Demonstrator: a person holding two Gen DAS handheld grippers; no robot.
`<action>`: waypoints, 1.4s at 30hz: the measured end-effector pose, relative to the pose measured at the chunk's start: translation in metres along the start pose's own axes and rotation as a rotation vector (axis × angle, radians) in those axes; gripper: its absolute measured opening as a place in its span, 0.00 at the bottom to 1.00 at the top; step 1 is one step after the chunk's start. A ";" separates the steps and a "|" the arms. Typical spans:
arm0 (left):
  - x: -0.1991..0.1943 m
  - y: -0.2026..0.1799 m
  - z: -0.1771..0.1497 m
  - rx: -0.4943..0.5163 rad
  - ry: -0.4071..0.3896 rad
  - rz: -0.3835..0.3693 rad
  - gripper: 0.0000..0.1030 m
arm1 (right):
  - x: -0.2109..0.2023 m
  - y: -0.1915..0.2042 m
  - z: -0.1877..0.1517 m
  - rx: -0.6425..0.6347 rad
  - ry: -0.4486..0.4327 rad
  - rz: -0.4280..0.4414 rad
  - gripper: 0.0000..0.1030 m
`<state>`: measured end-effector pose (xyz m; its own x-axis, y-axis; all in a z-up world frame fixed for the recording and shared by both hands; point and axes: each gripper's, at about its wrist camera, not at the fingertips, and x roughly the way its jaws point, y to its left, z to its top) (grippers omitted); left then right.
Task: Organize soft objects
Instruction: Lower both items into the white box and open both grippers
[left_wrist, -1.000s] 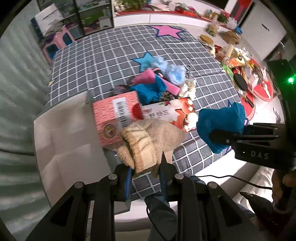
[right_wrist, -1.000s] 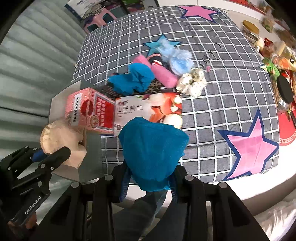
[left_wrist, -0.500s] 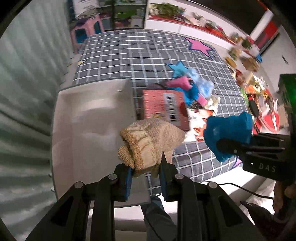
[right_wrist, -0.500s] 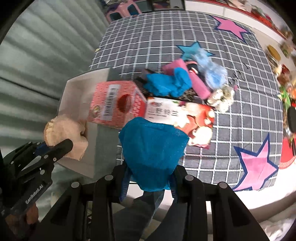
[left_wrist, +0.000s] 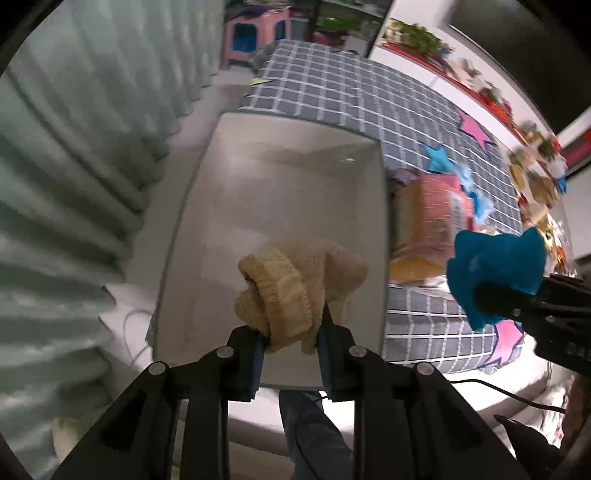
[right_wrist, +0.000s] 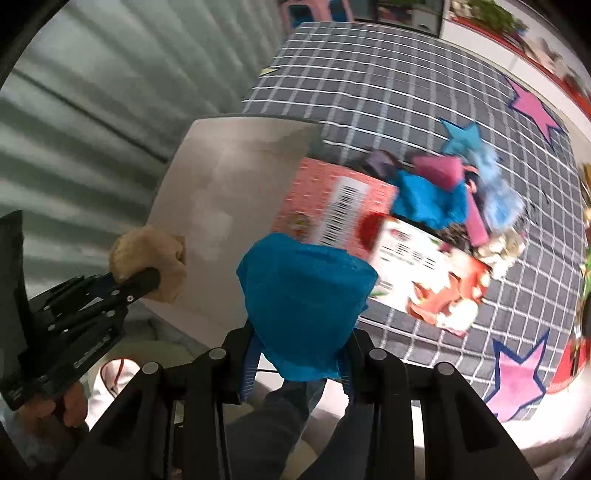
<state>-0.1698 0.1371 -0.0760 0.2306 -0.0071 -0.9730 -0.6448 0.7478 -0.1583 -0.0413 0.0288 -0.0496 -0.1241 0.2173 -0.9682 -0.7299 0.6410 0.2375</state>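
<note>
Left wrist view: left gripper (left_wrist: 290, 341) clamped on tan knit sock (left_wrist: 295, 284), now hanging over open white bin (left_wrist: 369, 147) rather than over red carton (left_wrist: 428, 214) as a second back. Swung left across table edge since then; bin floor bare, so release likely next. Right gripper (left_wrist: 491, 299) at frame edge, pinching blue cloth (left_wrist: 495, 266).

Right wrist view: right gripper (right_wrist: 297, 360) closed around blue cloth (right_wrist: 303, 306), held above carton and near bin corner, shifted slightly left from earlier. Remaining soft pile (right_wrist: 454, 195) behind carton on checked tablecloth (right_wrist: 369, 81), untouched. Motion blur throughout.
</note>
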 end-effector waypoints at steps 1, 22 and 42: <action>0.001 0.006 -0.001 -0.009 0.002 0.002 0.27 | 0.002 0.007 0.002 -0.020 0.006 0.003 0.37; 0.035 0.020 0.001 -0.075 0.062 0.044 0.27 | 0.027 0.063 0.030 -0.182 0.068 0.027 0.37; 0.041 0.022 -0.004 -0.079 0.093 0.070 0.27 | 0.051 0.079 0.025 -0.217 0.131 0.055 0.37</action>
<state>-0.1773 0.1501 -0.1203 0.1172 -0.0209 -0.9929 -0.7132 0.6940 -0.0989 -0.0883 0.1090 -0.0781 -0.2433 0.1418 -0.9595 -0.8448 0.4550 0.2814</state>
